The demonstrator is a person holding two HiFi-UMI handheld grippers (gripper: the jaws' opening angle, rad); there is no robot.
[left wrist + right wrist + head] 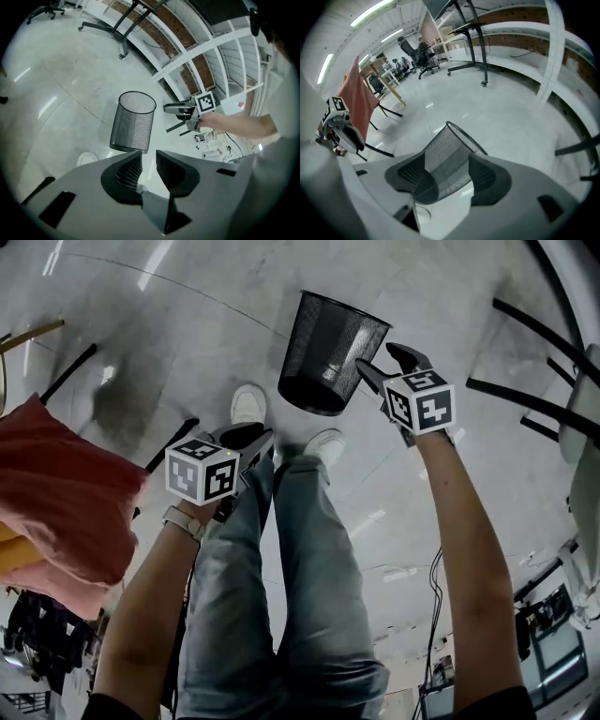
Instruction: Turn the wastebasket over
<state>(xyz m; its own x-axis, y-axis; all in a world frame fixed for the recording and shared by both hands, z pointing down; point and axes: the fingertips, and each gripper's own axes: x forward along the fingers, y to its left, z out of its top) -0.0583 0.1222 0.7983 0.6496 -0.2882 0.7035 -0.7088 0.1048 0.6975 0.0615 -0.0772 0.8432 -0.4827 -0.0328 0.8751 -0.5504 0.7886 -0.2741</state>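
Observation:
The wastebasket (328, 352) is a black wire-mesh bin that stands on the pale floor with its open mouth up, just in front of the person's feet. My right gripper (386, 364) hovers at the bin's right side near the rim, jaws wide apart and holding nothing. In the right gripper view the wastebasket (454, 140) shows between and beyond the right gripper (449, 161). My left gripper (253, 442) hangs lower, over the person's knees and short of the bin. In the left gripper view its jaws (149, 154) leave a narrow empty gap, with the wastebasket (133, 124) ahead.
The person's jeans and white shoes (248, 404) are right below the bin. A red cloth (56, 493) hangs at the left. Black frame legs (525, 399) cross the floor at the right, and white shelving (211, 51) stands behind.

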